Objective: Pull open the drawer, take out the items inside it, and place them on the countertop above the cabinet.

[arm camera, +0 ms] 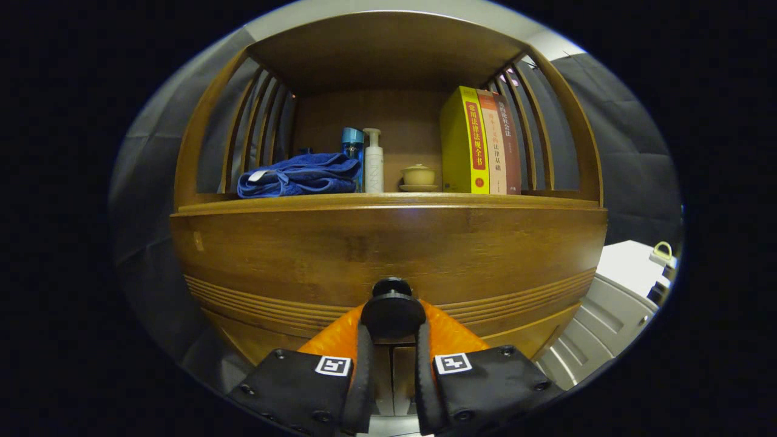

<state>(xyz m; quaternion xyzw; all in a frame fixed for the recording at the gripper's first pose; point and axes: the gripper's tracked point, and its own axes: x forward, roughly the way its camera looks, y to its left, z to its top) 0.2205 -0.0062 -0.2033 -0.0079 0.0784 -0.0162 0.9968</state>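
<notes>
- Between the fingers, the gripper [391, 340] clamps the drawer's round knob [393, 309]; both fingers press its sides.
- Knob sticks straight out from the drawer [388, 255] front toward the camera; the front's long axis runs side to side.
- Above it, the countertop [388, 200] carries a blue towel [300, 175], two bottles [366, 159], a lidded cup [418, 176] and upright books [479, 141].
- Dark cloth wall behind.
</notes>
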